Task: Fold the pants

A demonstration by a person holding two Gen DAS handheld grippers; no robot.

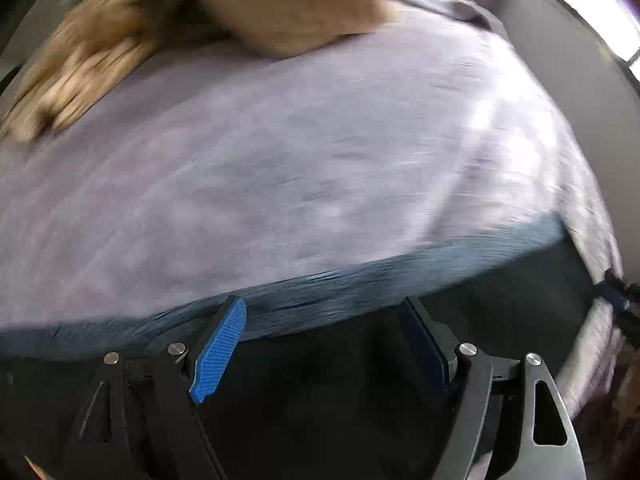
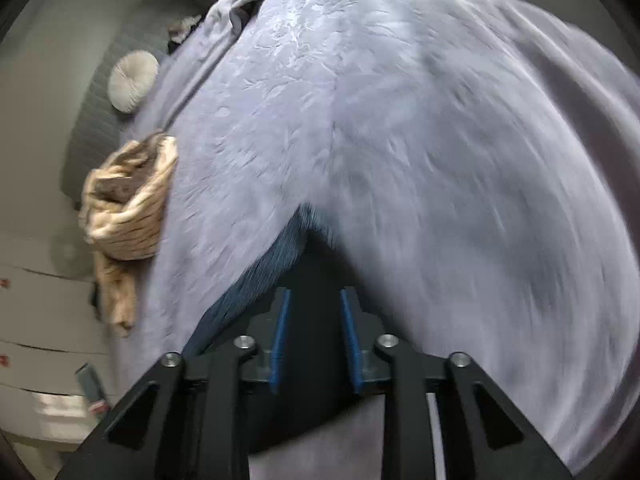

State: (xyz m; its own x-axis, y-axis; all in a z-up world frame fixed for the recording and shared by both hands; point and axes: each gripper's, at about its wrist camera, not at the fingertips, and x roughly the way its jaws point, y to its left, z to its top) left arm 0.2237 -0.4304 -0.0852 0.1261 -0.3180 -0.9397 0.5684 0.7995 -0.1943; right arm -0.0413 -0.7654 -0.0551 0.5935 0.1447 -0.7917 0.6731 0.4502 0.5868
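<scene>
Dark navy pants lie on a lavender bedspread; their ribbed waistband runs across the left wrist view. My left gripper is open, its blue pads spread wide over the dark fabric near the waistband. In the right wrist view a corner of the pants points up between the fingers. My right gripper has a moderate gap between its blue pads, with dark fabric beneath; it grips nothing that I can see. Both views are motion-blurred.
A tan furry blanket is heaped at the far side of the bed, also in the right wrist view. A round white cushion lies by the grey headboard. White drawers stand at the left.
</scene>
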